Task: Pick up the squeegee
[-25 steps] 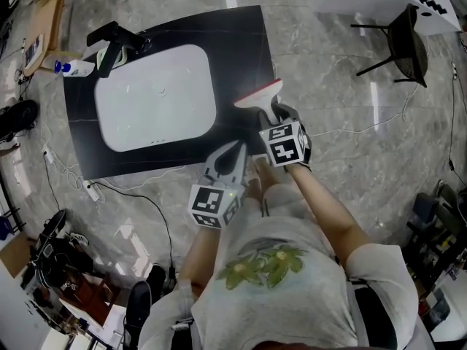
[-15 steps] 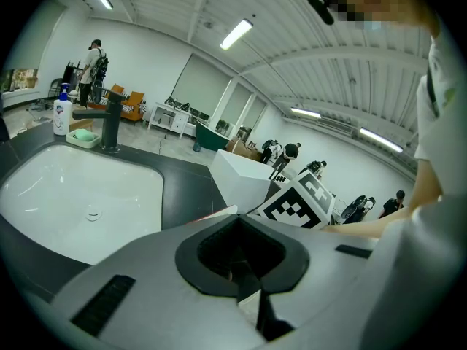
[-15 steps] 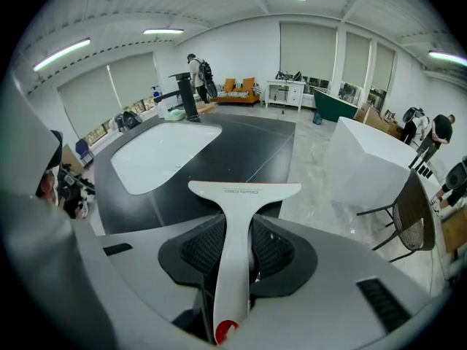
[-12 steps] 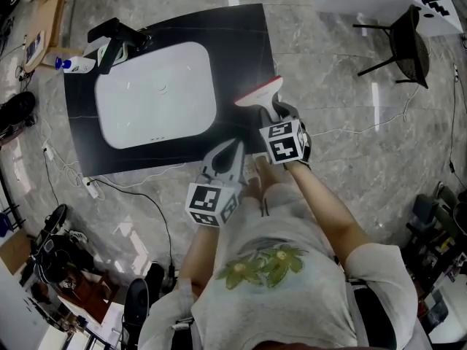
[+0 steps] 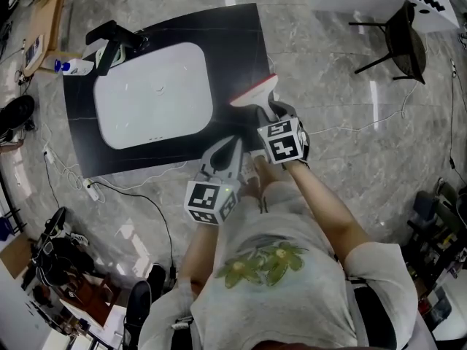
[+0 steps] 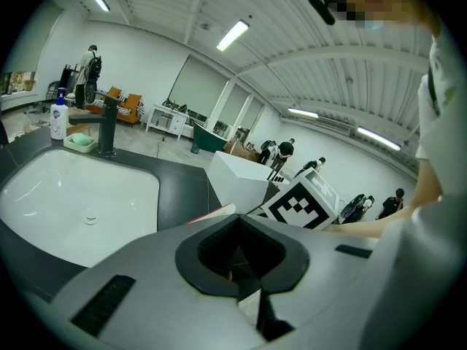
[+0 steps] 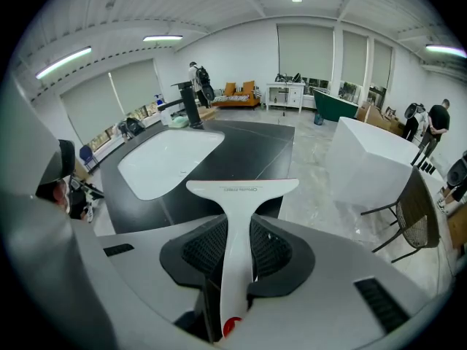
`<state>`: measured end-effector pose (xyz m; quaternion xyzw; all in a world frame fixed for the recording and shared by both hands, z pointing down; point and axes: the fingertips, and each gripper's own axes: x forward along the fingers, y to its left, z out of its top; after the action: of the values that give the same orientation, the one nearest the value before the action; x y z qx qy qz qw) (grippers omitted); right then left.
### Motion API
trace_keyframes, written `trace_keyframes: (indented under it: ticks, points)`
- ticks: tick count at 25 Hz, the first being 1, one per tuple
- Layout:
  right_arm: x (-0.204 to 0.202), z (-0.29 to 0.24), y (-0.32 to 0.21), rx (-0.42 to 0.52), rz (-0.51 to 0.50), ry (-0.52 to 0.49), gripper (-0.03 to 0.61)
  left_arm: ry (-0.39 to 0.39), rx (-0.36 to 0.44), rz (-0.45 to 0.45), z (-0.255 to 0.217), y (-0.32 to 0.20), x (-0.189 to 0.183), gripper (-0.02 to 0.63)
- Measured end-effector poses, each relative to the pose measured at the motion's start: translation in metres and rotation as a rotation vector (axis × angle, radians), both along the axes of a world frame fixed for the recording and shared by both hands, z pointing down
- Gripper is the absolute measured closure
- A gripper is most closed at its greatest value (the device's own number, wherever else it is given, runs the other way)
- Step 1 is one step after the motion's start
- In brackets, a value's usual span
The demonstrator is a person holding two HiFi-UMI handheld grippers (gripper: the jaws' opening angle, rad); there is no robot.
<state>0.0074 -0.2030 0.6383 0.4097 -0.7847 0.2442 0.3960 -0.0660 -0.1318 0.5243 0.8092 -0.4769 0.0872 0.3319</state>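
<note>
The squeegee (image 5: 254,93) is white with a red blade edge and lies at the near right edge of the black counter (image 5: 241,42). In the right gripper view its handle (image 7: 235,239) runs straight between the pads and its blade (image 7: 242,188) points away. My right gripper (image 5: 272,113) (image 7: 237,250) is closing on that handle, and both pads touch it. My left gripper (image 5: 228,150) (image 6: 241,257) hovers beside it to the left, shut and empty. The left gripper view shows a sliver of the red blade (image 6: 211,214).
A white sink (image 5: 153,93) fills the counter, with a black faucet (image 5: 113,39) and a soap bottle (image 5: 73,66) at its far left end. A black chair (image 5: 405,39) stands on the marble floor at the right. Cables (image 5: 139,195) trail near the counter.
The right gripper and the squeegee have edged slightly up and left in the head view. The left gripper has kept its place.
</note>
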Motion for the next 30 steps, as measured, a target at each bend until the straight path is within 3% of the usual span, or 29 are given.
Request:
trace_keyframes:
  ticks: [15, 23, 30]
  points:
    - [-0.002, -0.070, -0.005, 0.106, -0.019, -0.053, 0.472, -0.038, 0.129, 0.016, -0.047, -0.007, 0.001, 0.604]
    - [-0.004, -0.118, -0.010, 0.200, -0.061, -0.073, 0.471, -0.030, 0.233, 0.023, -0.088, -0.019, 0.007, 0.604]
    - [-0.020, -0.183, -0.002, 0.312, -0.123, -0.155, 0.471, -0.042, 0.290, 0.013, -0.115, -0.019, 0.003, 0.604]
